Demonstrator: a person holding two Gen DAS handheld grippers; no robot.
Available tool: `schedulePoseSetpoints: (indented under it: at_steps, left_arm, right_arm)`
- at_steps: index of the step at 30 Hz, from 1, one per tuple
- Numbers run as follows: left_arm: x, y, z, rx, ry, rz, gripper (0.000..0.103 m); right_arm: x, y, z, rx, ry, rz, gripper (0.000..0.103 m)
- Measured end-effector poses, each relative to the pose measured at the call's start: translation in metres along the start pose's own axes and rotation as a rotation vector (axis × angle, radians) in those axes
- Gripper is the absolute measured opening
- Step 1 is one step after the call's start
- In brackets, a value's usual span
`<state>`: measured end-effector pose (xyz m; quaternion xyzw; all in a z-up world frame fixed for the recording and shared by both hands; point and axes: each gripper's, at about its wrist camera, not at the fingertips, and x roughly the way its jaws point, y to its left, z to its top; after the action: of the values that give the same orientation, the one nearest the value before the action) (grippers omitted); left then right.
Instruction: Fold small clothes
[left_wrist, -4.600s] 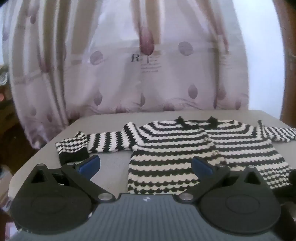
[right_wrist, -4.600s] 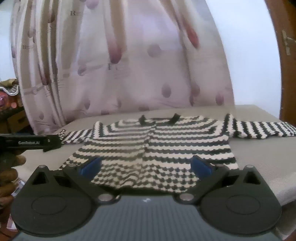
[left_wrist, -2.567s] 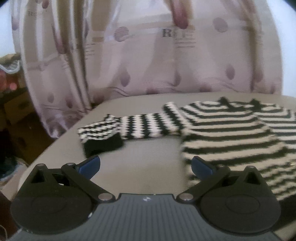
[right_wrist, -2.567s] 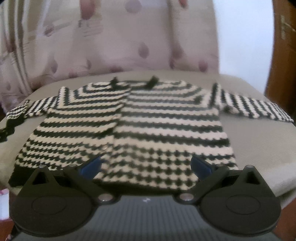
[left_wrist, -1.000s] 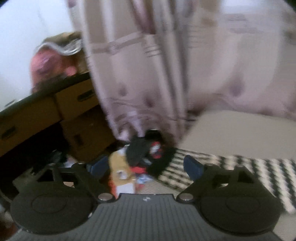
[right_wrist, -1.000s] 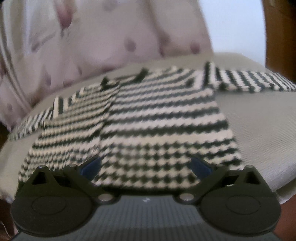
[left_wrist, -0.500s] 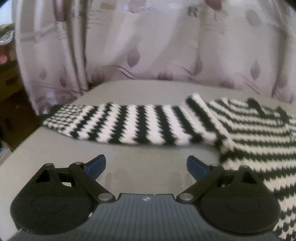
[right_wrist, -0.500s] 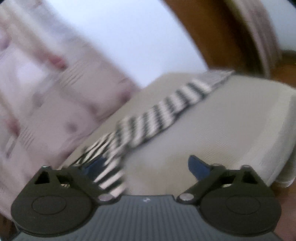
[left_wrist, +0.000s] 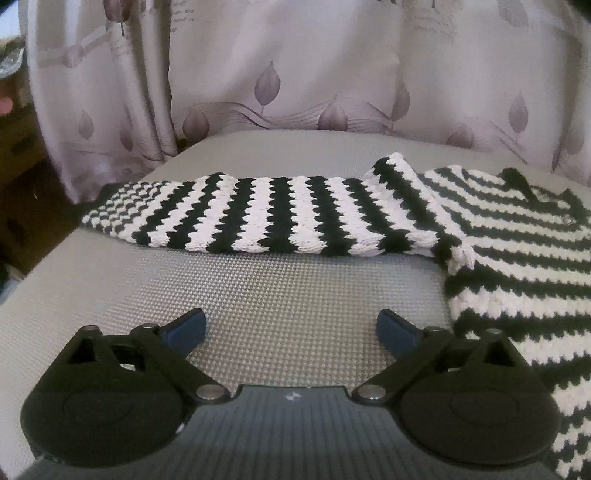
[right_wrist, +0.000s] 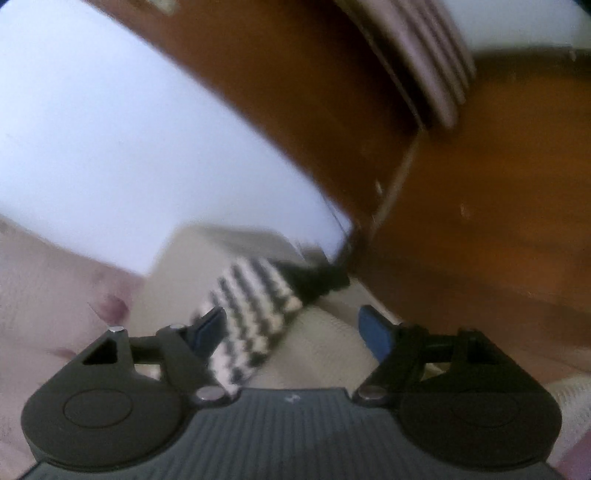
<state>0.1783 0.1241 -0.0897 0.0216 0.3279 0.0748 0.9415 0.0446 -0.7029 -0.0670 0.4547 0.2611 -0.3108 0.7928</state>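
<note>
Across the middle of the left view the striped sweater (left_wrist: 509, 251) lies flat on the counter (left_wrist: 295, 295), both grippers' jaws spread and empty, each seemingly lining up on a sleeve (left_wrist: 258, 218) to fold inward next.

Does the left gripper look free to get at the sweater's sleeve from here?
Probably yes. The left gripper is open, and only bare grey surface lies between it and the sleeve, which is lying flat.
</note>
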Motion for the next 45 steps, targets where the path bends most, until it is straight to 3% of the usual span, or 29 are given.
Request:
schedulePoseSetpoints:
  at_steps: [3,5,6,8,9,12,17,23,26,32,37,45]
  left_arm:
    - [0.001,-0.004,0.001,0.019,-0.001,0.029,0.103]
    - [0.001,-0.006,0.002,0.024,0.001,0.042,0.103]
    - [0.001,-0.006,0.002,0.026,0.001,0.044,0.103]
    - [0.001,-0.008,0.002,0.032,-0.001,0.055,0.103]
    - [0.001,-0.009,0.002,0.039,-0.003,0.063,0.103]
    - [-0.001,-0.014,0.002,0.069,-0.016,0.086,0.103]
    - [-0.002,-0.018,0.001,0.086,-0.027,0.104,0.103]
    - [-0.001,-0.015,0.001,0.066,-0.02,0.087,0.103]
    - [-0.002,-0.015,0.001,0.064,-0.023,0.089,0.103]
    - [-0.002,-0.015,0.0,0.058,-0.024,0.085,0.103]
    - [-0.001,-0.007,-0.001,0.011,-0.012,0.049,0.103]
    - [0.0,-0.002,-0.001,-0.017,-0.006,0.025,0.103]
  right_arm:
    - [0.024,-0.003,0.007,0.027,0.027,0.031,0.079]
    - [0.038,-0.005,0.012,0.039,0.018,0.073,0.072]
    - [0.044,-0.004,0.014,0.043,0.01,0.067,0.051]
    - [0.046,-0.004,0.018,0.066,-0.021,0.079,0.029]
    - [0.042,-0.002,0.019,0.05,-0.053,0.1,0.01]
    - [0.029,0.008,0.022,-0.007,-0.114,0.124,0.009]
    - [-0.015,-0.001,0.009,0.073,-0.191,0.226,0.009]
    - [-0.038,-0.025,-0.004,0.134,-0.177,0.173,0.009]
    - [-0.056,-0.016,-0.003,0.154,-0.216,0.198,0.009]
    - [-0.098,0.063,-0.006,0.069,-0.255,0.358,0.009]
    - [-0.115,0.149,-0.031,-0.032,-0.191,0.511,0.009]
    - [-0.094,0.294,-0.134,-0.141,-0.011,0.723,0.009]
